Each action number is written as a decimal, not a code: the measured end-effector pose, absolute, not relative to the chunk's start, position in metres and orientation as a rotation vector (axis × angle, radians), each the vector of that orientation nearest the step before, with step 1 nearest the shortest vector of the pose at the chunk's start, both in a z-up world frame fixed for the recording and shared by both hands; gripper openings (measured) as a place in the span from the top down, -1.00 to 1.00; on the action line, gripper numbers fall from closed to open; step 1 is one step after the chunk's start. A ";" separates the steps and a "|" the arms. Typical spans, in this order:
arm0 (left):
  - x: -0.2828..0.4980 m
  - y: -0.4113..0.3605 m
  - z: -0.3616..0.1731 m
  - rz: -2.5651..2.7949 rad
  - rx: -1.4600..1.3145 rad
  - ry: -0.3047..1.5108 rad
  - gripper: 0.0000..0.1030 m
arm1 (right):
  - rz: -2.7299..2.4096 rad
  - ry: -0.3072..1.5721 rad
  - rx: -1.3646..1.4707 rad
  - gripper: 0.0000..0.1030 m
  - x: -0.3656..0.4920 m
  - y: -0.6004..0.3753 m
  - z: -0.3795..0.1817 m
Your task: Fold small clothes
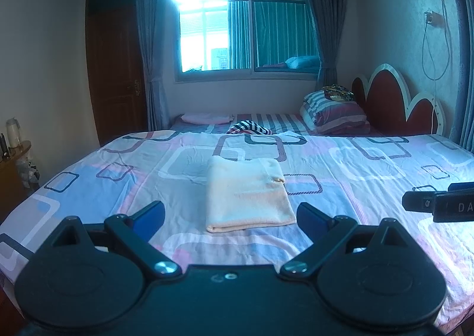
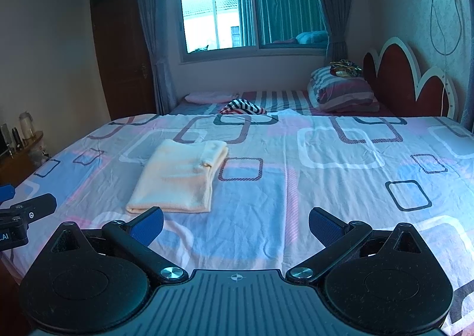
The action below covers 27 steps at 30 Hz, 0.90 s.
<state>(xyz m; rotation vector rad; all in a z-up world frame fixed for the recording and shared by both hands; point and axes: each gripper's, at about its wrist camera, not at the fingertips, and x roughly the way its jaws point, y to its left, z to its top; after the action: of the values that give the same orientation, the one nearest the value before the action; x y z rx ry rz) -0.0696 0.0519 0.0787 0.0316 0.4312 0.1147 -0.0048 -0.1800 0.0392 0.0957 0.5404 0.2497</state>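
A small cream garment [image 1: 247,193] lies folded into a neat rectangle on the patterned bed sheet [image 1: 355,164]. It also shows in the right wrist view [image 2: 180,177], left of centre. My left gripper [image 1: 231,216] is open and empty, held above the bed just in front of the garment's near edge. My right gripper [image 2: 236,224] is open and empty, to the right of the garment and apart from it. The right gripper's side shows at the right edge of the left wrist view [image 1: 438,202]. A striped garment [image 1: 250,127] lies crumpled at the far edge of the sheet.
A striped pillow stack [image 1: 334,112] and a red headboard [image 1: 391,101] stand at the far right. A pink cloth [image 1: 206,118] lies at the far left of the bed. A wooden side table with bottles [image 1: 13,143] is at left. A dark door [image 1: 115,60] and window [image 1: 246,21] are behind.
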 end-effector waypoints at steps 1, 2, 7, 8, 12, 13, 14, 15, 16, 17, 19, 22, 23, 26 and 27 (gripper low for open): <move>-0.069 0.052 0.079 0.114 0.031 0.431 -0.85 | 0.250 0.541 0.096 -1.00 -0.005 -0.180 0.039; -0.069 0.052 0.079 0.112 0.032 0.432 -0.85 | 0.250 0.540 0.096 -1.00 -0.005 -0.180 0.039; -0.069 0.052 0.079 0.114 0.032 0.431 -0.85 | 0.250 0.541 0.096 -1.00 -0.004 -0.180 0.039; -0.069 0.052 0.079 0.114 0.032 0.432 -0.85 | 0.251 0.541 0.095 -1.00 -0.004 -0.180 0.039; -0.069 0.052 0.079 0.115 0.033 0.431 -0.85 | 0.252 0.540 0.094 -1.00 -0.004 -0.180 0.039; -0.069 0.052 0.078 0.115 0.032 0.430 -0.85 | 0.251 0.540 0.094 -1.00 -0.004 -0.179 0.039; -0.069 0.053 0.079 0.116 0.031 0.428 -0.85 | 0.253 0.540 0.094 -1.00 -0.004 -0.180 0.039; -0.067 0.053 0.079 0.115 0.028 0.427 -0.85 | 0.253 0.540 0.092 -1.00 -0.004 -0.180 0.039; -0.067 0.053 0.079 0.114 0.028 0.428 -0.85 | 0.251 0.540 0.092 -1.00 -0.004 -0.180 0.039; -0.066 0.053 0.079 0.116 0.031 0.428 -0.85 | 0.251 0.539 0.090 -1.00 -0.004 -0.180 0.039; -0.066 0.052 0.079 0.116 0.035 0.427 -0.85 | 0.252 0.538 0.090 -1.00 -0.004 -0.180 0.040; -0.065 0.052 0.080 0.112 0.031 0.425 -0.85 | 0.251 0.535 0.086 -1.00 -0.004 -0.180 0.041; -0.065 0.052 0.079 0.110 0.031 0.424 -0.85 | 0.251 0.535 0.087 -1.00 -0.004 -0.180 0.041; -0.064 0.051 0.079 0.107 0.034 0.423 -0.85 | 0.251 0.533 0.085 -1.00 -0.003 -0.180 0.041; -0.064 0.051 0.079 0.107 0.036 0.423 -0.85 | 0.251 0.534 0.085 -1.00 -0.003 -0.180 0.041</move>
<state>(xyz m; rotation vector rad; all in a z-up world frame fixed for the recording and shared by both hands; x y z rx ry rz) -0.0637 0.0507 0.0792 0.0364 0.4231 0.1069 -0.0029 -0.1802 0.0412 0.0855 0.5335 0.2511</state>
